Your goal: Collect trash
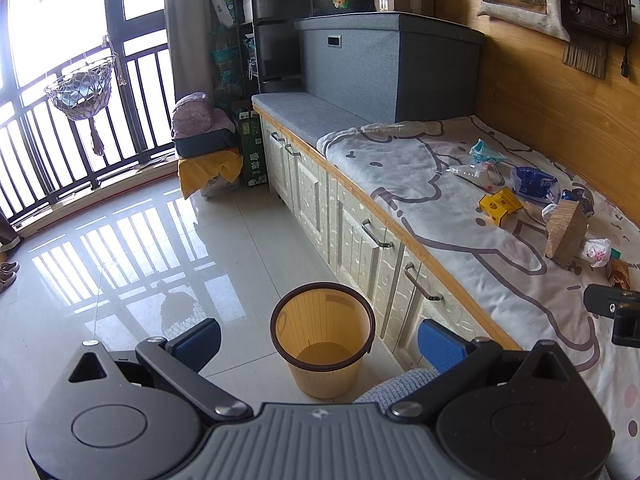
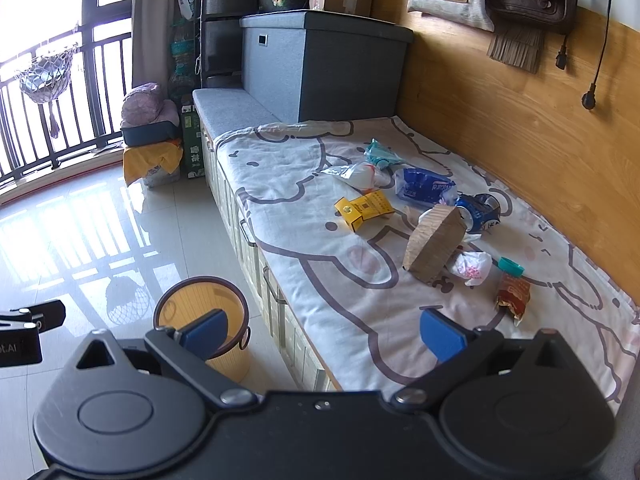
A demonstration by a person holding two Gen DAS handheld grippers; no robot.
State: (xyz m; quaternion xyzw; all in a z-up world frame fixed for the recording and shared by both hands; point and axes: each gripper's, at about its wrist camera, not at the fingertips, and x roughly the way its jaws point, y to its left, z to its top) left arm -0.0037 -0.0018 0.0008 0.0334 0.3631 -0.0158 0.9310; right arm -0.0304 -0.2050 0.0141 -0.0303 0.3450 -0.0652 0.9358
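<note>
An empty orange waste bin [image 1: 323,340] stands on the floor beside the bench cabinets; it also shows in the right wrist view [image 2: 204,320]. Trash lies scattered on the cartoon-print sheet [image 2: 320,272]: a yellow carton [image 2: 363,207], a blue wrapper [image 2: 426,187], a crushed blue can [image 2: 478,212], a folded cardboard piece [image 2: 434,242], a white crumpled bag [image 2: 470,267], a teal cap [image 2: 511,266], a brown snack wrapper [image 2: 513,295] and a teal packet [image 2: 380,154]. My left gripper [image 1: 320,344] hangs open above the bin. My right gripper [image 2: 322,334] is open over the sheet's near edge, holding nothing.
White cabinets with metal handles [image 1: 376,236] run under the bench. A grey storage box [image 1: 388,64] with a black tub and a cardboard box sits at the far end. A glossy tiled floor [image 1: 140,240] stretches toward a balcony railing [image 1: 60,140]. A wooden wall [image 2: 520,120] backs the bench.
</note>
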